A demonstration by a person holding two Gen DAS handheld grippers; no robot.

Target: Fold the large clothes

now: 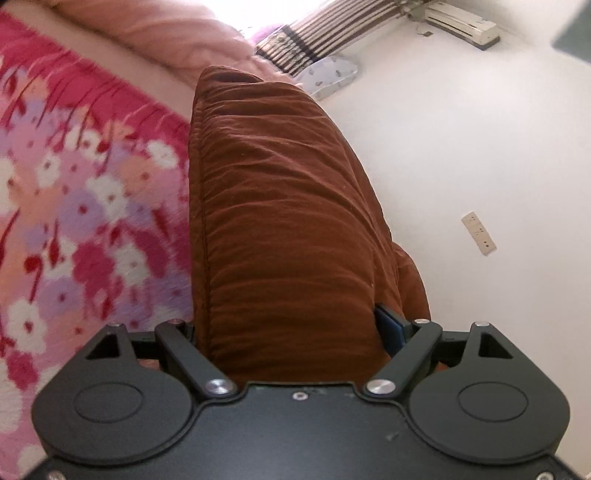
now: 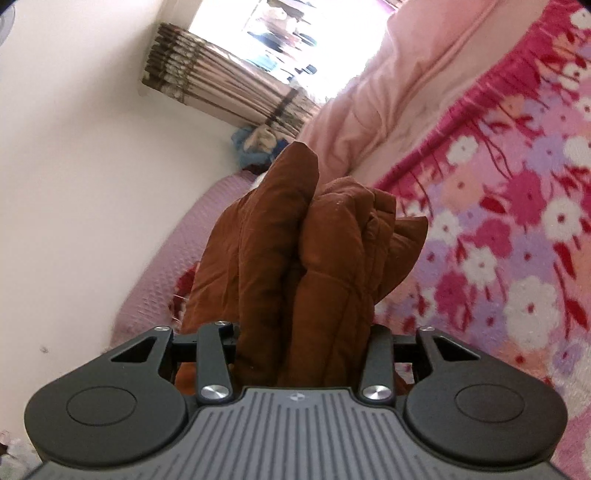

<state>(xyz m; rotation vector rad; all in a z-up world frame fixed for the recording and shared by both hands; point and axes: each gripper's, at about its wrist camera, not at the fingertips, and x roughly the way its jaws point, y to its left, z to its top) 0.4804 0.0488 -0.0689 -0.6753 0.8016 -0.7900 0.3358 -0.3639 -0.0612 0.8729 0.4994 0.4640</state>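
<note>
Garment: a thick, quilted brown coat (image 1: 280, 206) is held between both tongs, above a bed covered by a pink floral blanket (image 1: 74, 229). How far it clears the blanket cannot be told.

Left tongs (image 1: 295, 336): jaws stand wide apart and are filled by a broad, padded fold of the coat. The fabric bulges forward from the grip, and a stitched seam runs along its left edge.

Right tongs (image 2: 303, 332): jaws stand at a middling gap, clamped on several bunched layers of the same coat (image 2: 295, 251). At least three separate folds fan out beyond the grip, loose at their tips.

Surroundings: a plain pink quilt (image 2: 373, 110) lies at the far end of the bed, and a striped curtain (image 2: 207, 81) hangs at a bright window. A white wall (image 1: 461, 155) carries a socket plate (image 1: 478, 233) and an air-conditioning unit (image 1: 461, 23).

Stage, as judged: the bundle appears to be in transfer, partly folded, not yet laid flat.

Failure modes:
- Layer slip. The right grip gathers uneven layers; an outer fold may slide free and open the bundle.
- Bulk push-out. Compressed padding in the left grip may spring back and force the fabric out.
- Uneven lay-down. If the two grips lower at different rates, the fold edges will skew.
- Snagging. A trailing fold may drag on the fleecy blanket and unfold.
</note>
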